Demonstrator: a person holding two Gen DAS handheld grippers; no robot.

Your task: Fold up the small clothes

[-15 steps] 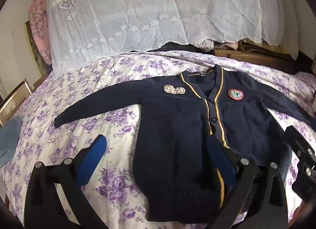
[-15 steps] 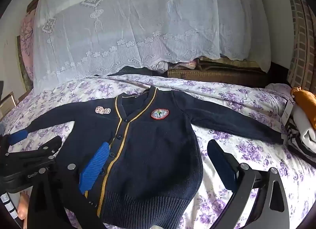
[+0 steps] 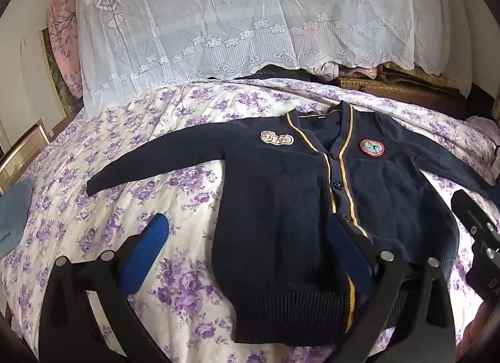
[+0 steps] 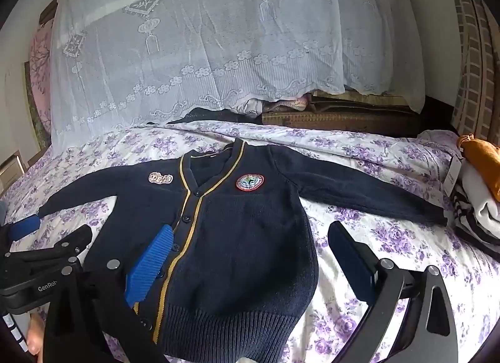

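Note:
A small navy cardigan (image 3: 281,206) with gold trim and two chest badges lies flat, face up, on the purple-flowered bedspread (image 3: 140,175), both sleeves spread out sideways. It also shows in the right wrist view (image 4: 243,238). My left gripper (image 3: 247,250) is open and empty, hovering over the cardigan's lower left part. My right gripper (image 4: 250,263) is open and empty over the cardigan's lower right part. The left gripper's body (image 4: 47,256) shows at the left of the right wrist view.
A white lace cloth (image 3: 234,19) covers a pile at the head of the bed. A stack of folded clothes (image 4: 478,188) with an orange piece on top lies at the right edge. A blue-grey cloth (image 3: 12,216) lies at the left edge.

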